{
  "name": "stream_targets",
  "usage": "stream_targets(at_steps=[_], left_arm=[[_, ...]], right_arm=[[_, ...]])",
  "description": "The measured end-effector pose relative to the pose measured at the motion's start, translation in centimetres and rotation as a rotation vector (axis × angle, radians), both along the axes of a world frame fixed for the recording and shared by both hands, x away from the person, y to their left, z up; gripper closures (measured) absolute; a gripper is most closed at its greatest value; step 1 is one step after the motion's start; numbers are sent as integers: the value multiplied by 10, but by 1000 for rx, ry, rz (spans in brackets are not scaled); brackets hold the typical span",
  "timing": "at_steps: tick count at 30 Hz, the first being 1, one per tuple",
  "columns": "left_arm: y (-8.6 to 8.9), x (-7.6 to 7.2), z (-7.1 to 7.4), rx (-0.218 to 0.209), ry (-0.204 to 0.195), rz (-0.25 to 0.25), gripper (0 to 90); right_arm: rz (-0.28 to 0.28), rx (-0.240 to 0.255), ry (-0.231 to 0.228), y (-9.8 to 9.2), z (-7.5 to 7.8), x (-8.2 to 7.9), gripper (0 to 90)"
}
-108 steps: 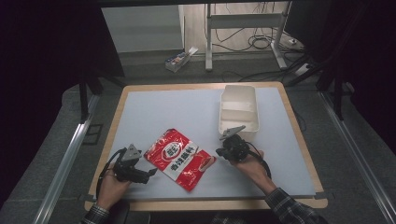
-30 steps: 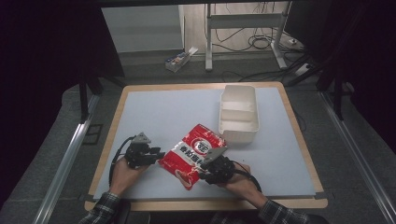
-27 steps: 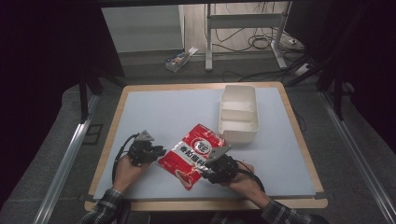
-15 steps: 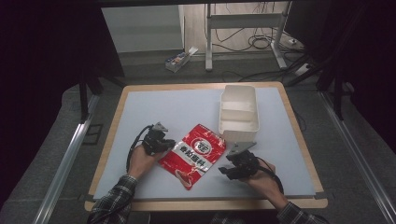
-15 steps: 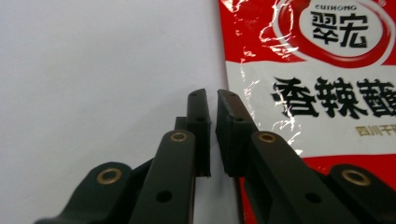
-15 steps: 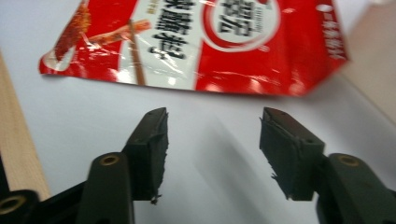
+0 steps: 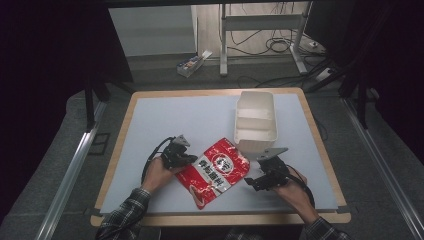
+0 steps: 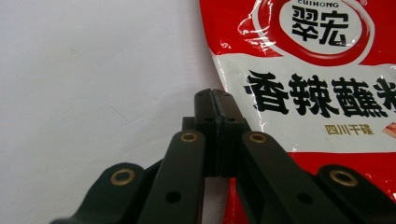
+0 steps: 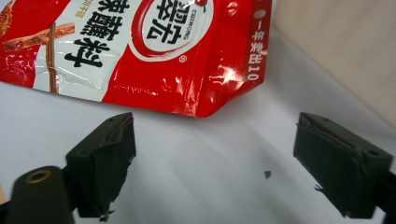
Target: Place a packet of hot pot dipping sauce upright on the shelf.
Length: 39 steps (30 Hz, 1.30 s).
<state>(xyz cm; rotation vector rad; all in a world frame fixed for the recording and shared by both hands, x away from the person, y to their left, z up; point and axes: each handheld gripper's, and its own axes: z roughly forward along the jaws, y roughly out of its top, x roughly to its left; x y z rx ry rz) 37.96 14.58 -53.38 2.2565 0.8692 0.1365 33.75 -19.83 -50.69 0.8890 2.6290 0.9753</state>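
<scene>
The left gripper (image 7: 176,156) sat at the left edge of the red seasoning pouch (image 7: 216,171), its jaws pressed together; in the left gripper view the closed tips met at that edge of the pouch (image 8: 327,88), though whether film was pinched between them could not be told. The pouch lay flat on the desk (image 7: 165,120), near the white divided tray (image 7: 255,121). It looked light, limp, glossy and slippery, best pinched at a sealed edge. The right gripper (image 7: 267,175) had just been opening, jaws wide apart, nothing between them, the pouch's corner (image 9: 201,109) just ahead.
</scene>
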Motion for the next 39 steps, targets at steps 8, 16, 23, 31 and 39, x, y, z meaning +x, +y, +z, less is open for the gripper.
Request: stream_targets(at_steps=[8,16,23,31,39], left_arm=[[21,-7,9,-32,-73,63,753],[26,-28,12,-12,-92,28,633],[35,-42,13,-21,-96,21,543],[40,-54,12,-6,-105,22,506],[50,-64,11,-23,-123,51,365]], right_arm=[[-12,-26,45,13,-9,6,65],[-17,27,113,26,-14,17,93],[7,29,122,44,-11,18,256],[34,64,158,72,-11,28,595],[79,59,103,88,2,20,889]])
